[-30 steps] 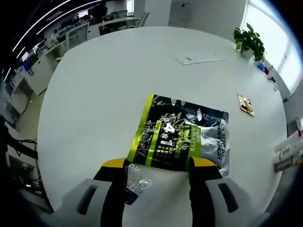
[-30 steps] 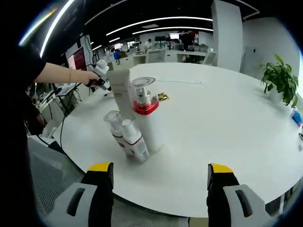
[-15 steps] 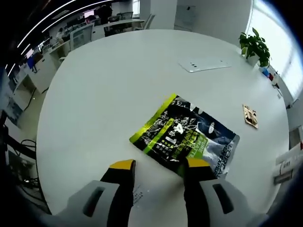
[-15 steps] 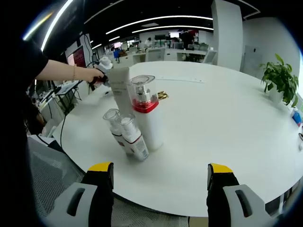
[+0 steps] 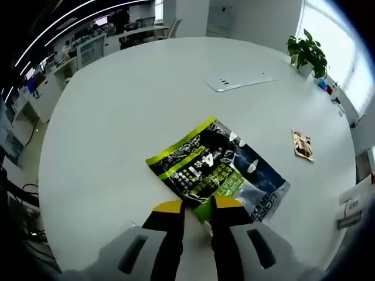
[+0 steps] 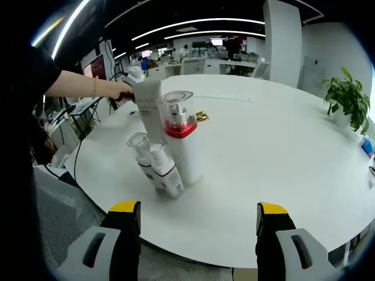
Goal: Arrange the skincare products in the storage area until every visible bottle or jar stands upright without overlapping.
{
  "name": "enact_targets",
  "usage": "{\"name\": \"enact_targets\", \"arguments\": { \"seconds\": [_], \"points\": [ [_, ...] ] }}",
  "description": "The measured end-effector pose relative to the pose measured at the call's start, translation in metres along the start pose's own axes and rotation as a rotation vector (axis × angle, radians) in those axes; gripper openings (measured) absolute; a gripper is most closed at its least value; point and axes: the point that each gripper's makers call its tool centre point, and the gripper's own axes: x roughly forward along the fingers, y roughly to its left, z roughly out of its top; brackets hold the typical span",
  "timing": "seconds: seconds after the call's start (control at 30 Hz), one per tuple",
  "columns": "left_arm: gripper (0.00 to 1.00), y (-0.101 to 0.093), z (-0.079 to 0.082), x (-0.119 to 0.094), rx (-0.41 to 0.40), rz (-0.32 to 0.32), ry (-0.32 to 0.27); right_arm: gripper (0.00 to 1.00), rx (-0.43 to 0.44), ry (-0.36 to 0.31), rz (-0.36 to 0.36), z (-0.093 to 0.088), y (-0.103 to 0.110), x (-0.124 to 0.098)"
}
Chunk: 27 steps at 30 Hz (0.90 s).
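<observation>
A black and green pouch [image 5: 214, 170] lies flat on the round white table [image 5: 117, 129] in the left gripper view. My left gripper [image 5: 197, 212] has its jaws drawn close together over the pouch's near corner. In the right gripper view, a tall white bottle with a red collar [image 6: 183, 146] stands upright. Two small clear-capped bottles [image 6: 157, 167] lean against its left side. A white tube [image 6: 150, 105] rises behind them. My right gripper [image 6: 198, 219] hangs open at the table's near edge, apart from the bottles, with nothing between its jaws.
A small gold sachet [image 5: 302, 144] and a flat white slab [image 5: 237, 81] lie farther out on the table. A potted plant [image 5: 307, 54] stands at the far edge. White tubes [image 5: 357, 196] show at the right edge. A person's hand [image 6: 117, 91] reaches in behind the bottles.
My left gripper's jaws have narrowed from wide apart to nearly together on the pouch's corner, and the pouch has turned. The right gripper and the bottles stay put.
</observation>
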Motion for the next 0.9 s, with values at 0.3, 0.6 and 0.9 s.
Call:
{"name": "enact_targets", "arguments": {
  "seconds": [0.3,0.6,0.9],
  "points": [
    [0.03,-0.01,0.004,0.005,0.056,-0.015,-0.012,0.84,0.002,-0.007,-0.004,0.002,-0.001,-0.001],
    [0.03,-0.017,0.016,-0.014,0.05,-0.046,-0.063,0.84,-0.005,-0.014,0.004,0.003,0.001,-0.001],
    [0.03,-0.025,0.029,-0.044,0.036,-0.08,-0.12,0.85,-0.016,-0.033,0.013,0.006,0.004,-0.002]
  ]
}}
